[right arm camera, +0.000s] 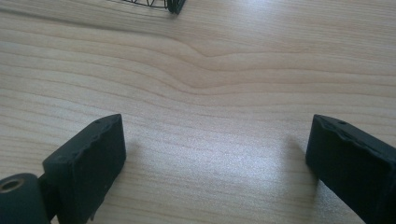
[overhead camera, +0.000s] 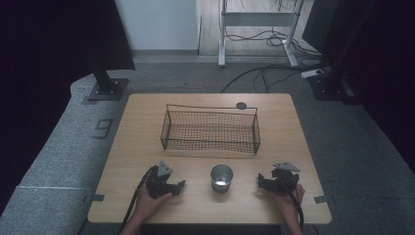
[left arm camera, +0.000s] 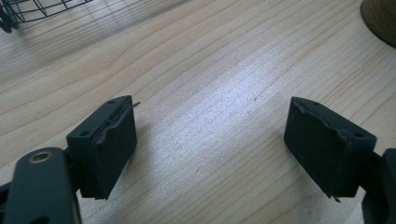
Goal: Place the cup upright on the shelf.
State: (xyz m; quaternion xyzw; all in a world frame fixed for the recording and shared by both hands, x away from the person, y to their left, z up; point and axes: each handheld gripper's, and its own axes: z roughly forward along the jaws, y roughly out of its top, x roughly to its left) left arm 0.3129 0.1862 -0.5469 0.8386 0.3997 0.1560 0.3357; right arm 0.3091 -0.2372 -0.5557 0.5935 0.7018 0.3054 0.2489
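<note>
In the high view, a metal cup (overhead camera: 221, 177) is seen standing upright on the wooden table (overhead camera: 147, 122), a little below the middle of the frame. It is flanked by the two grippers: the left gripper (overhead camera: 182, 186) is held at the lower left of the cup and the right gripper (overhead camera: 261, 181) at its lower right, each near the cup but apart from it, with bare wood between. Above the cup, toward the centre of the frame, a black wire basket (overhead camera: 210, 130) is set on the table, well apart from both grippers.

In the left gripper view, the jaws are seen spread wide with nothing between them but the tabletop; a rounded brownish edge at the upper right corner is probably the cup (left arm camera: 380, 18), though too little of it is shown to be sure. A corner of the basket (left arm camera: 28, 10) is caught at the upper left.

In the right gripper view, the jaws are likewise parted wide over bare wood, and a bit of the basket (right arm camera: 159, 4) is seen at the top edge.
</note>
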